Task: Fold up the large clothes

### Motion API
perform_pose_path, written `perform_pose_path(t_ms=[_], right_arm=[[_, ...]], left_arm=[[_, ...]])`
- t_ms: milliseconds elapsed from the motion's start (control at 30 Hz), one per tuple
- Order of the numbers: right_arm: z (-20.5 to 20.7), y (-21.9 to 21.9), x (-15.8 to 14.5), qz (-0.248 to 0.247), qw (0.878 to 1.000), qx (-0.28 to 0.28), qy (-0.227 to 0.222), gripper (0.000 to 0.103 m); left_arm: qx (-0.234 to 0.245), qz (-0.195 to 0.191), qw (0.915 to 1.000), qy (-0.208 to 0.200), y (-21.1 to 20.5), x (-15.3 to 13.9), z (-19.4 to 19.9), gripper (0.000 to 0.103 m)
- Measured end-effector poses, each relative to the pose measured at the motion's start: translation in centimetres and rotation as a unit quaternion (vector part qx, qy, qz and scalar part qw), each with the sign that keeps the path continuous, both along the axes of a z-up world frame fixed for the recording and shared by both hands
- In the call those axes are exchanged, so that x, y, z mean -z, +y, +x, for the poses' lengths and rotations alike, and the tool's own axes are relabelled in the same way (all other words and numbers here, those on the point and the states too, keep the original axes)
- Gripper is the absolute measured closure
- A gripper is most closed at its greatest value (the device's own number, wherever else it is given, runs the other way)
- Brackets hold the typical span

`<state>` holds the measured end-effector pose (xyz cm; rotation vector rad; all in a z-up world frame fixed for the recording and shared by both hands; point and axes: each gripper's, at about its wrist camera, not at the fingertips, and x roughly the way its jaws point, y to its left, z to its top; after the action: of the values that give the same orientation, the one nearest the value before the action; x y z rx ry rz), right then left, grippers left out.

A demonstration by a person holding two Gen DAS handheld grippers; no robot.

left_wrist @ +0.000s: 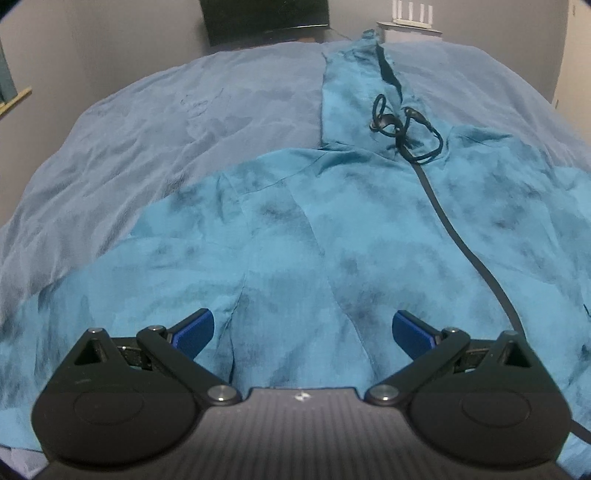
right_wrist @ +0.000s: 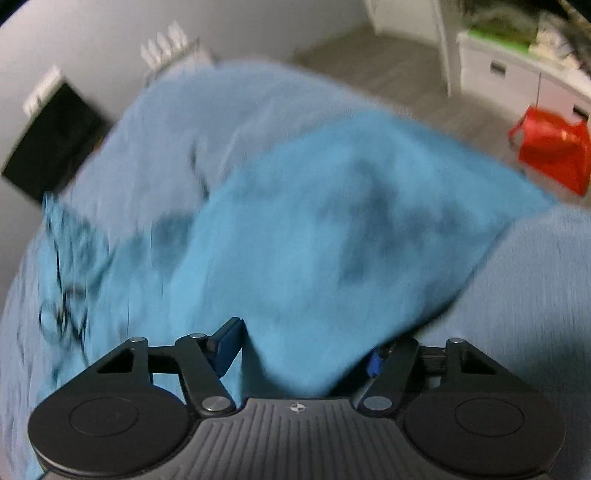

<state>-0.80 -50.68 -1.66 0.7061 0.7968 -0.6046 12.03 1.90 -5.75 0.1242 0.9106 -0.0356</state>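
Note:
A large teal hooded jacket (left_wrist: 332,229) lies spread on a bed, hood toward the far end, with a dark zipper (left_wrist: 454,236) and looped dark drawcords (left_wrist: 402,129). My left gripper (left_wrist: 303,332) is open and empty just above the jacket's near part. In the blurred right wrist view, a fold of the same jacket (right_wrist: 332,240) is lifted and hangs between the fingers of my right gripper (right_wrist: 303,354). The jaws stand apart with the cloth between them, and the right finger is mostly hidden by it.
The bed has a grey-blue cover (left_wrist: 155,140). A dark monitor (left_wrist: 264,16) and a white router (left_wrist: 410,14) stand beyond the far end. White drawers (right_wrist: 517,70) and a red bag (right_wrist: 554,151) are on the floor to the right.

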Motion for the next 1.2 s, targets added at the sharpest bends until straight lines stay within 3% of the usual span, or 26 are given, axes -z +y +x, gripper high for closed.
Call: perform_pose_path(t_ms=[100,200,300,367,500,567,667,733,767,833,933,1000,1067,1200], right_arm=[[0.2,-1.4,-0.2,-0.063,0.997,0.032,-0.020,0.039],[-0.2,-3.8,0.0,-0.040,0.996,0.068,-0.051,0.048],[-1.0,-5.9,0.7,-0.007,0.993,0.105,-0.052,0.055],[-2.7,-6.8,0.8,0.014,0.985,0.163,-0.050,0.056],[-4.4,-8.7,1.4,0.012,0.973,0.226,-0.042,0.055],[-4.9,-10.3,2.0,0.031,0.969,0.237,-0.057,0.055],[-4.9,-11.8,2.6,0.059,0.953,0.279,-0.100,0.055],[-5.1,-11.9,2.6,0.067,0.943,0.297,-0.136,0.069],[-5.4,-12.3,2.2,0.058,0.942,0.296,-0.150,0.086],[-5.7,-11.4,-0.1,0.006,0.949,0.269,-0.167,0.093],[-4.1,-6.7,-5.0,-0.124,0.956,0.172,-0.205,0.098],[-2.6,-2.3,-8.4,-0.208,0.947,0.091,-0.229,0.098],[-0.9,2.2,-10.8,-0.260,0.933,0.010,-0.248,0.099],[3.2,12.5,-13.7,-0.302,0.900,-0.160,-0.271,0.099]], left_arm=[[-0.004,0.004,1.0000,-0.001,0.0,0.1,0.1,0.000],[-0.002,0.006,1.0000,0.000,0.0,0.2,0.1,0.000],[-0.003,0.004,1.0000,0.002,0.1,0.4,0.3,0.000],[-0.006,0.005,0.9999,0.006,0.2,0.5,0.3,0.000],[-0.005,0.002,1.0000,0.006,0.2,0.6,0.4,0.000],[-0.004,0.006,1.0000,0.006,0.0,0.8,0.5,0.000],[-0.006,0.008,0.9999,0.001,0.1,1.1,0.5,0.000],[-0.016,0.007,0.9999,0.000,0.4,1.4,0.6,0.000],[-0.022,0.006,0.9997,0.001,0.6,1.5,0.7,0.000],[-0.032,0.002,0.9994,0.006,1.1,1.6,1.0,0.000],[-0.040,-0.003,0.9992,-0.003,1.5,1.2,1.2,0.000],[-0.040,0.000,0.9991,-0.013,1.4,1.1,1.1,0.000],[-0.036,0.004,0.9992,-0.017,1.3,1.0,1.1,0.000],[-0.032,0.009,0.9993,-0.017,1.1,1.0,1.0,0.000]])
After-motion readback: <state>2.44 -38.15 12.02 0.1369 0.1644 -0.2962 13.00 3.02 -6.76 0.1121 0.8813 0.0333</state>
